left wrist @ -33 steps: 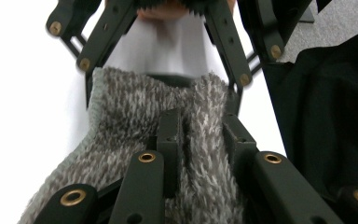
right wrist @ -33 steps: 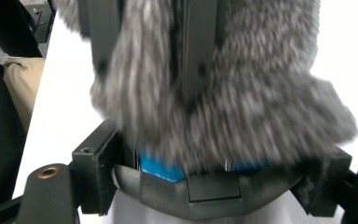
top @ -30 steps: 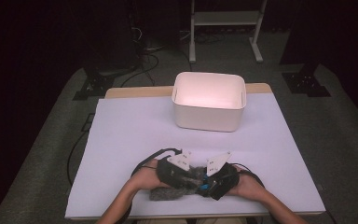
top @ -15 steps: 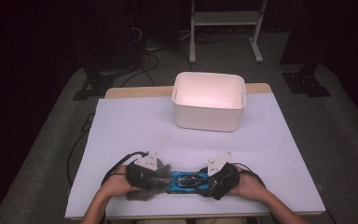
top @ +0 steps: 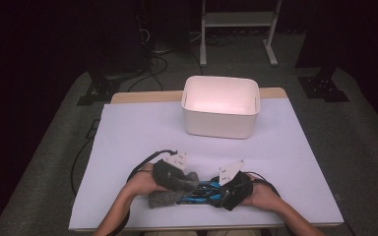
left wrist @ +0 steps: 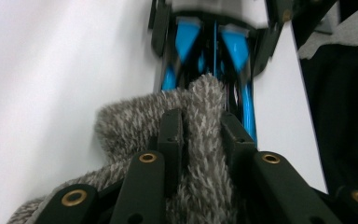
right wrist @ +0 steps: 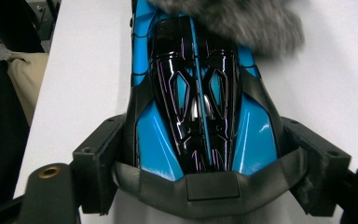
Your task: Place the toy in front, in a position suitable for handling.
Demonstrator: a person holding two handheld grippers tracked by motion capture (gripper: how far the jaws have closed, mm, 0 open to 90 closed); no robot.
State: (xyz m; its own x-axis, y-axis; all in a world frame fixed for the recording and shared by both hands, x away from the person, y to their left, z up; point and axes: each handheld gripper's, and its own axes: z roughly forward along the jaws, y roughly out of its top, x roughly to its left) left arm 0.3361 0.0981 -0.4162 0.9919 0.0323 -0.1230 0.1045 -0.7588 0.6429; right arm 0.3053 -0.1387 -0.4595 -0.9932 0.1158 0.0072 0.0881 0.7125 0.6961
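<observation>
1. Left gripper [top: 189,183]: jaws pinched on a fold of the grey fuzzy cloth [left wrist: 200,140], one pad on each side of the fold.
2. Grey fuzzy cloth [top: 170,191]: bunched at the left end of the toy car, draped over that end and touching it; the rest lies on the table sheet.
3. Right gripper [right wrist: 209,184]: jaws spread wide and clamped on the two flanks of the toy car [right wrist: 200,107] at its near end, holding it flat on the sheet.
4. Toy car [top: 204,191]: blue and black, lying lengthwise between the two grippers, close to the near edge of the table [top: 128,142].
5. White bin [top: 220,105]: open-topped, well beyond the toy car, near the far edge of the table.
6. Open room: a broad bare band of sheet separates the toy car from the bin; bare sheet also extends to the left and right table edges.
</observation>
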